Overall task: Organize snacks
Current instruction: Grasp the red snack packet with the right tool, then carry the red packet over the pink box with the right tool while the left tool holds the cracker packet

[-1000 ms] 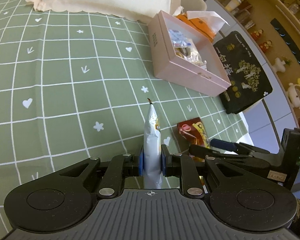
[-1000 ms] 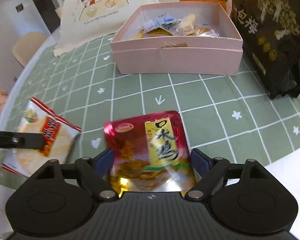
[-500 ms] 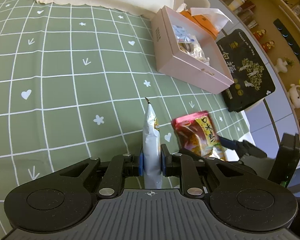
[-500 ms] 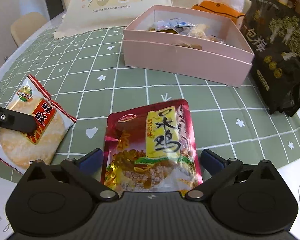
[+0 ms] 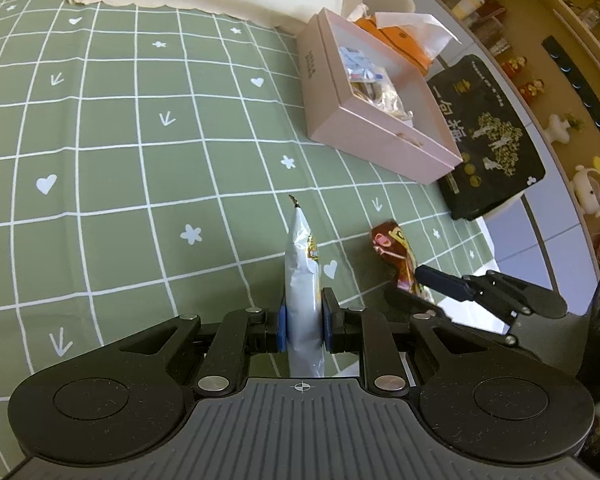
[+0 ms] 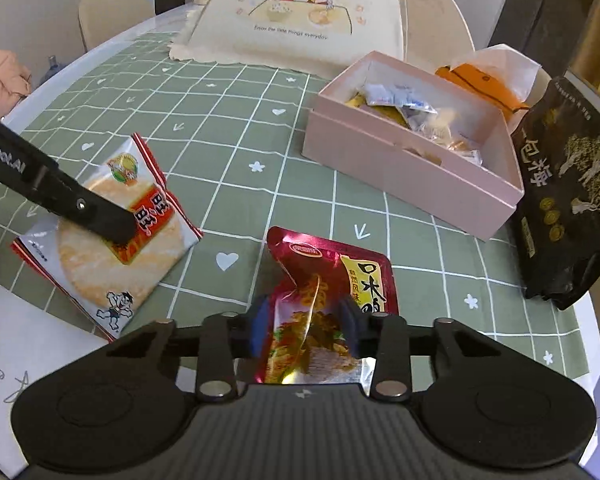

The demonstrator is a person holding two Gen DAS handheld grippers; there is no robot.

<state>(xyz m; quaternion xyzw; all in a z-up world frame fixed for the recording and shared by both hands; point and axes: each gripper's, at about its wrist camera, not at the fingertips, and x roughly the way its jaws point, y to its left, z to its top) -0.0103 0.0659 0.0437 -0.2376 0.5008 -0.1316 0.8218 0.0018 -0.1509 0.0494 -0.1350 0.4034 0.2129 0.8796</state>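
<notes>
My left gripper (image 5: 302, 326) is shut on a rice cracker packet (image 5: 300, 276), held edge-on above the green cloth; the right wrist view shows the packet's face (image 6: 112, 240) with the left fingers (image 6: 100, 218) clamped on it. My right gripper (image 6: 306, 330) is shut on a red snack pouch (image 6: 332, 280), crumpling it, lifted slightly; it also shows in the left wrist view (image 5: 396, 252). The open pink box (image 6: 404, 176) with several small wrapped snacks stands ahead to the right, also in the left wrist view (image 5: 364, 132).
A black snack bag (image 6: 568, 184) leans at the right table edge. An orange tissue pack (image 6: 484, 84) lies behind the box. A cream printed food cover (image 6: 300, 12) stands at the back. White paper (image 6: 16, 340) lies at the near left. Chairs stand beyond the table.
My right gripper has closed from wide open onto the red pouch and raised it, folding it. The left gripper keeps its hold on the rice cracker packet and has lifted a little.
</notes>
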